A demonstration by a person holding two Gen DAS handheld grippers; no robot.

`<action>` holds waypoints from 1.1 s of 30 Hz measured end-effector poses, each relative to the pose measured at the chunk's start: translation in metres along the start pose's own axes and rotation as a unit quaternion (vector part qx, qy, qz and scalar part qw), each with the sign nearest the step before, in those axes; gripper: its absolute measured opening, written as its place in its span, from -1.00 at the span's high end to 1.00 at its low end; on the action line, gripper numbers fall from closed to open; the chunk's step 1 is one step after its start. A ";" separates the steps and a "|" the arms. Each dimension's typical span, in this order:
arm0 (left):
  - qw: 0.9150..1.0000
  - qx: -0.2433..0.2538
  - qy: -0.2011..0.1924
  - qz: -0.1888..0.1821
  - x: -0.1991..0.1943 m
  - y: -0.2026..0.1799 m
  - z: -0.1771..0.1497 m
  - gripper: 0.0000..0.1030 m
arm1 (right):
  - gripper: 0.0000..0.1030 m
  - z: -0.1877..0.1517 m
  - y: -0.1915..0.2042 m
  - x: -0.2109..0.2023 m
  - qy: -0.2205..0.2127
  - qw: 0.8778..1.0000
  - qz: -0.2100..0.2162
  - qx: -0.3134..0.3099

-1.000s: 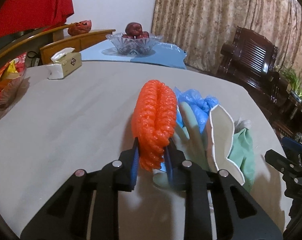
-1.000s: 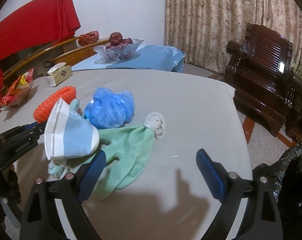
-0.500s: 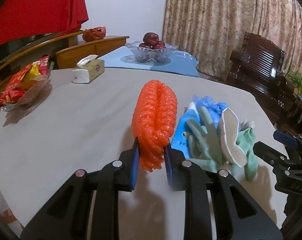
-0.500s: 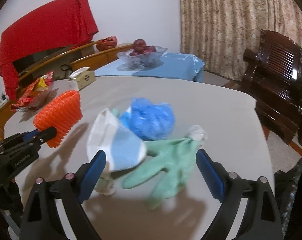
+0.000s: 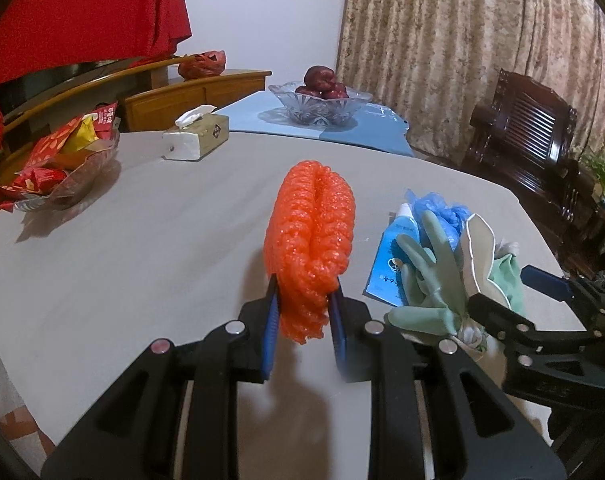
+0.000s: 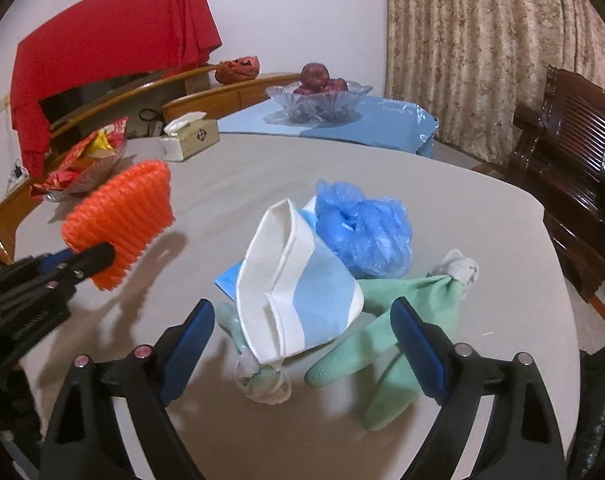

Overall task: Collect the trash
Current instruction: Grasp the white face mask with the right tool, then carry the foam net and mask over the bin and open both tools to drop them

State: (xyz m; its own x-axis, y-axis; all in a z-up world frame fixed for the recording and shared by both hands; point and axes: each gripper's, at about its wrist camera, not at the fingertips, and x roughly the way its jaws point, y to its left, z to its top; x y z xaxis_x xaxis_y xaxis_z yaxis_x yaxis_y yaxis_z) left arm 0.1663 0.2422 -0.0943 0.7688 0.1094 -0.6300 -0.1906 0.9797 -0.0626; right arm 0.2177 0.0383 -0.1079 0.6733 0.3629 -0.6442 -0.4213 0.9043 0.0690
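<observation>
Orange foam net [image 5: 310, 240]: we see left gripper [image 5: 304, 320] clamping its near end.
Paper cup [image 6: 298, 292]: between right gripper's [image 6: 302, 344] closing jaws, untouched.

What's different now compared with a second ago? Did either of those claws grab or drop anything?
Nothing grabbed or dropped. The left gripper still clamps the orange foam net, carried a little off the pile. The right gripper has swung over the paper cone and green gloves, jaws closing but touching nothing yet. The blue bag and tissue box stayed put.
</observation>
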 end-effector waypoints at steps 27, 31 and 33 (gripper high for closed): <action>1.000 0.000 0.003 -0.017 0.008 -0.007 0.003 0.58 | 0.68 0.009 -0.013 0.007 0.000 1.000 0.015 -0.011; 1.000 0.003 0.001 -0.021 0.006 -0.011 0.005 0.58 | 0.73 0.009 -0.018 -0.001 -0.005 1.000 0.023 -0.005; 1.000 0.006 0.000 -0.024 0.004 -0.015 0.005 0.58 | 0.74 0.009 -0.020 -0.006 -0.009 1.000 0.028 0.000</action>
State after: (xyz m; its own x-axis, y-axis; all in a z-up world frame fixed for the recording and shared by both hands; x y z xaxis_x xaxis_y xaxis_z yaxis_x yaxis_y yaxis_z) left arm 0.1755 0.2285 -0.0917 0.7771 0.0629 -0.6262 -0.1472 0.9856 -0.0836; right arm 0.2278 0.0199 -0.0984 0.6588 0.4176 -0.6258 -0.4590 0.8821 0.1054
